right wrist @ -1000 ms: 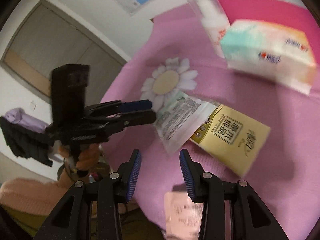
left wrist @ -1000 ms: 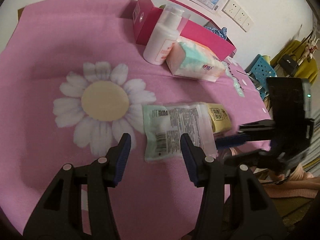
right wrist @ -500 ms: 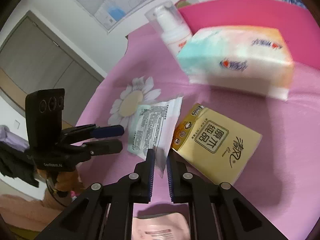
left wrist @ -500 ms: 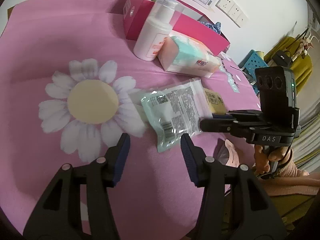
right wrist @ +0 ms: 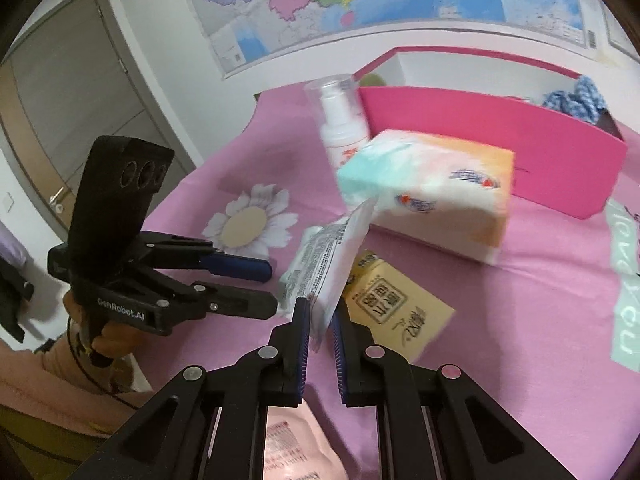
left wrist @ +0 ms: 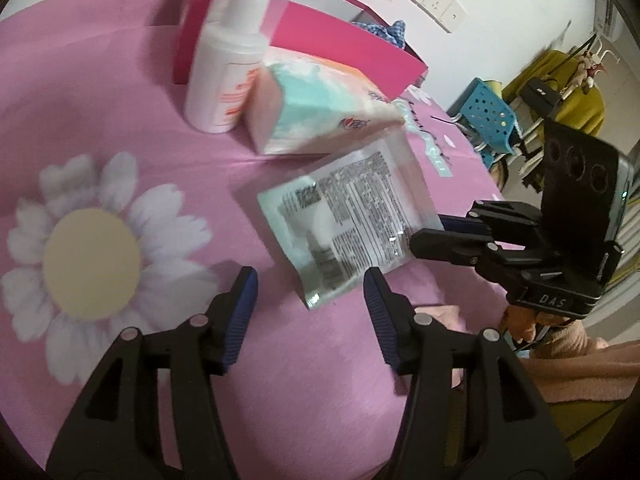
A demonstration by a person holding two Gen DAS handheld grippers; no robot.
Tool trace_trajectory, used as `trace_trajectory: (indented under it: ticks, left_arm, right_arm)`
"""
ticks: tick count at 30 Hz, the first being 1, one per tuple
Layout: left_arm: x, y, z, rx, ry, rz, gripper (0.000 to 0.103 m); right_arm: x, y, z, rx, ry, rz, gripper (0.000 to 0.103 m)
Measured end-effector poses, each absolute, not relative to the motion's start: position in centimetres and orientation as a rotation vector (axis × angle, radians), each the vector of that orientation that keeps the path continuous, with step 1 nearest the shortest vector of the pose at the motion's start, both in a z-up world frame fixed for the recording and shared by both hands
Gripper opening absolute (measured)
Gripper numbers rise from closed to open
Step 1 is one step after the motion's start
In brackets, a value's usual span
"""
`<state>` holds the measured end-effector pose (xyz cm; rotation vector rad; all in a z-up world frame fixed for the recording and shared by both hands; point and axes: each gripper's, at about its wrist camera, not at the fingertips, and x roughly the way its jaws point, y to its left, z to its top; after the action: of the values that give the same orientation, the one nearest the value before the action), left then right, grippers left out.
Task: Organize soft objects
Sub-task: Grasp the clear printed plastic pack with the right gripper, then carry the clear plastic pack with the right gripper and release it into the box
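Right gripper [right wrist: 319,330] has just closed on wipes packet [left wrist: 352,220], lifting its edge mid-tablecloth [left wrist: 120,92] | left gripper [left wrist: 310,292] spread, empty | I keep pinch firm, lift slow toward pink box [right wrist: 496,152]

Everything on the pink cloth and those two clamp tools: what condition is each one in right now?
Right hand-held gripper: shut on the clear wipe packet.
Clear wipe packet: pinched at one edge, lifted and tilted off the cloth.
Left hand-held gripper: open, nothing between its pads.
Pump bottle: upright, clear cap on.
Tissue pack: lying on the cloth, sealed.
Yellow packet: lying flat.
Pink box: open-topped, blue cloth inside.
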<state>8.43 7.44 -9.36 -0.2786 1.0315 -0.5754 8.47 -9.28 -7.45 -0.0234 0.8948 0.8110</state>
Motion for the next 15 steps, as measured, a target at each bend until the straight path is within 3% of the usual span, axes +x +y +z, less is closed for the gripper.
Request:
trace_trajectory:
  ticks: [10,15]
  left_arm:
    - [9.4,5.9,-9.6,-0.308,1.045,-0.664,0.057]
    - [9.1,5.3,-9.1,-0.285,1.033,-0.648,0.048]
  right_arm:
    - [9.8,-11.6,-9.0,0.083,0.938,0.783,0.011]
    - [9.8,-11.2,-8.9,0.083,0.930,0.794,0.011]
